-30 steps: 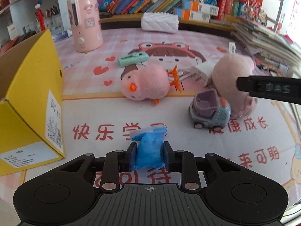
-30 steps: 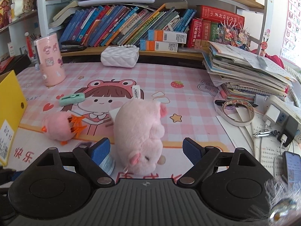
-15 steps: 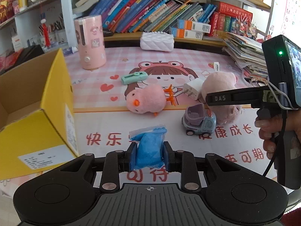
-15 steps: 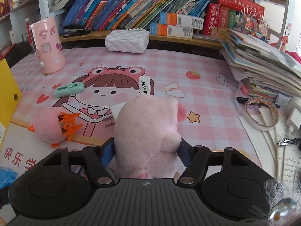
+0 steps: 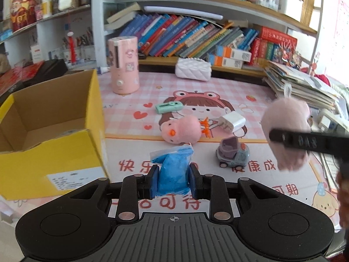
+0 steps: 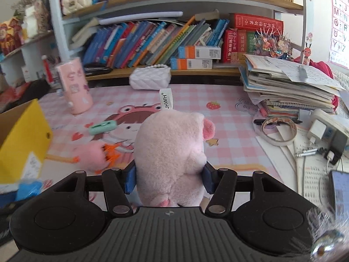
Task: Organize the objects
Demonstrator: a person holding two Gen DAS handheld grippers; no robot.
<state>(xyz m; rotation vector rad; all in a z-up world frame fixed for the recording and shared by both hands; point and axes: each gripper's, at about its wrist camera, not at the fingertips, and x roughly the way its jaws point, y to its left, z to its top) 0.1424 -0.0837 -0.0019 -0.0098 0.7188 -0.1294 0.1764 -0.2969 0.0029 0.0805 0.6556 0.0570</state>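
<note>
Yellow cardboard box (image 5: 50, 135) sits open at the left edge of the desk mat (image 5: 218, 87). What shows of its inside looks bare, apart from something pale near the front wall I can't make out. So my read: nothing sorted yet, or almost nothing.

Both grippers are loaded. Left gripper (image 5: 172, 182) is clamped on a blue bag (image 5: 172, 174), just right of the box's front corner. Right gripper (image 6: 169, 179) is squeezed onto the pink pig plush (image 6: 172, 152), held clear above the mat and well away from the box.

Left on the mat: pink chick plush (image 5: 181, 130), toy car (image 5: 233, 155), white charger (image 5: 232, 123), mint green gadget (image 5: 169, 107).

Judgement: early stage. Two items in transit, four loose ones to go if they all belong in the box. Blue bag is closest to drop-off; pig has to cross the mat first.
</note>
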